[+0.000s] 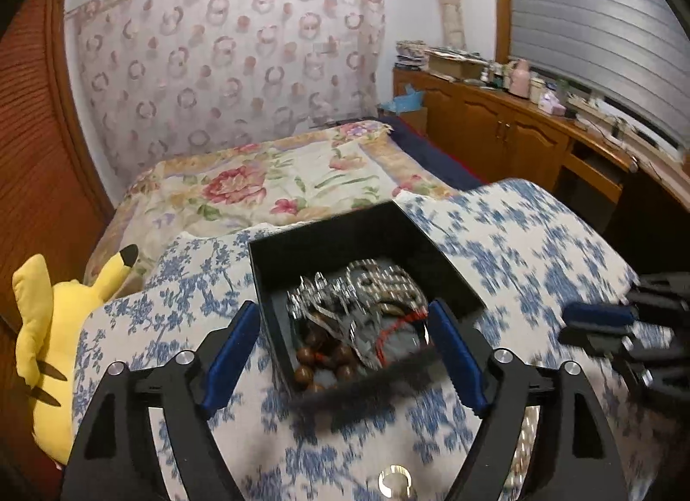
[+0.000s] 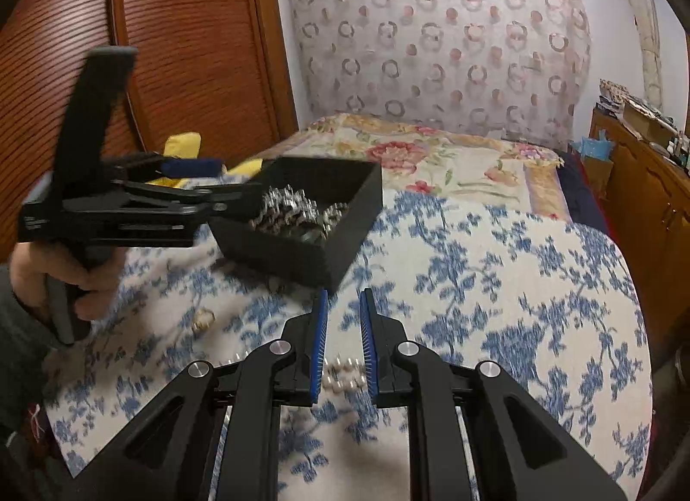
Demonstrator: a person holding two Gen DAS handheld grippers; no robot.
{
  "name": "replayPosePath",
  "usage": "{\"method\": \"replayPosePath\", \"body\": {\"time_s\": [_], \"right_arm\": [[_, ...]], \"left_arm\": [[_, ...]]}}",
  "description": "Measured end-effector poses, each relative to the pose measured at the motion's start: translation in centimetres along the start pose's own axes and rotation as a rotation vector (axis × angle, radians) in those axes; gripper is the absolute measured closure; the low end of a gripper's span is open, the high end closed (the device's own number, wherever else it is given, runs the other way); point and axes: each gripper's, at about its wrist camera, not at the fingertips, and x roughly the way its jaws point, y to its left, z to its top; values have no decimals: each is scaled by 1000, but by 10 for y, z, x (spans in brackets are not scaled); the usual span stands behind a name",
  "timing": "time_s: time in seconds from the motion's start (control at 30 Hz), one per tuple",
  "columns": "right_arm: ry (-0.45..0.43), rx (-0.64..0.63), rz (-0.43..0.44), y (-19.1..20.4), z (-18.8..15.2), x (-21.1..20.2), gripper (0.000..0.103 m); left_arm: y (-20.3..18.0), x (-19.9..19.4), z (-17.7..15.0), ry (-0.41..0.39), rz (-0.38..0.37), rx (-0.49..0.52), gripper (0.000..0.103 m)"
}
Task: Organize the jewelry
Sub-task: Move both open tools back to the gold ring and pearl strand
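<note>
Bedding in a blue floral print [image 1: 517, 242] carries a black open box [image 1: 345, 238] heaped with silver chains [image 1: 366, 285], brown wooden beads [image 1: 327, 361] and a red cord [image 1: 396, 322]. Left claw [image 1: 345, 328] hangs over the box's near end, spread wide, holding nothing. Right claw [image 2: 343, 307], narrowly parted and empty, points along the bedding near the box's corner. Pearl beads [image 2: 343, 376] lie between its fingers; a gold ring [image 2: 202, 320] lies to their left.

Matt black box [image 1: 327, 242] holds shiny metal chains [image 1: 371, 285] and glossy wooden beads [image 1: 327, 361].
</note>
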Motion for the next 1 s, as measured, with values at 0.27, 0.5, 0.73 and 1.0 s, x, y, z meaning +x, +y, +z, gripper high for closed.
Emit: {"method": "replayPosePath", "body": {"time_s": [0.27, 0.5, 0.73, 1.0], "right_arm": [[99, -1, -21, -6, -20, 17, 86], [171, -15, -35, -7, -26, 32, 84], [176, -42, -67, -4, -25, 37, 75], [178, 8, -30, -14, -26, 37, 70]], "left_arm": [[-11, -23, -31, -9, -45, 49, 12], [-16, -19, -60, 60, -59, 86, 10], [-10, -5, -79, 143, -86, 81, 10], [-11, 4, -90, 202, -113, 89, 8]]}}
